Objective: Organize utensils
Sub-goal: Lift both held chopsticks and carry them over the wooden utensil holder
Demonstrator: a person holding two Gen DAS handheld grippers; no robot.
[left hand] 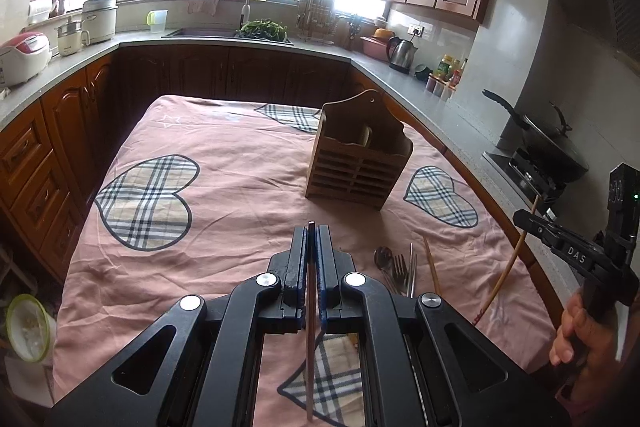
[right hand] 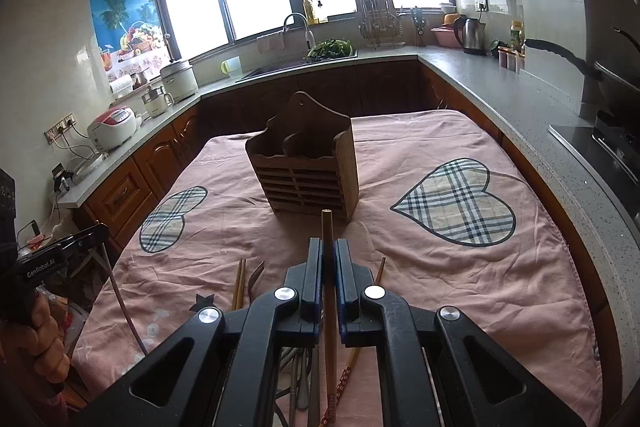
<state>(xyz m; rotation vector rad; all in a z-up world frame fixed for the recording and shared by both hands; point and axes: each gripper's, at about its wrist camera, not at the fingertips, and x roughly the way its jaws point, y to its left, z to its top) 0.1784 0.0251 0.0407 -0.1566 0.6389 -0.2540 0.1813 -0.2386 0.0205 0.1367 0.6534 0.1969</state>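
My left gripper [left hand: 312,235] is shut on a thin pinkish metal chopstick [left hand: 310,327] whose tip pokes out just past the pads. My right gripper [right hand: 328,247] is shut on a wooden chopstick [right hand: 329,307], also end-on. Both are raised above the table, short of the slotted wooden utensil holder [left hand: 356,163] [right hand: 308,167], which stands upright on the pink cloth. A spoon [left hand: 383,257], a fork [left hand: 399,267], metal chopsticks [left hand: 412,271] and a wooden chopstick [left hand: 431,271] lie on the cloth between the grippers. Each wrist view shows the other gripper [left hand: 522,218] [right hand: 100,230] at its edge with a hand on its handle.
The table is covered by a pink cloth [right hand: 460,287] with plaid hearts. Counters run round it: rice cookers [right hand: 114,125] on the left, a sink [left hand: 224,33] at the back, a kettle [left hand: 402,53] and a wok on the stove [left hand: 548,143] to the right.
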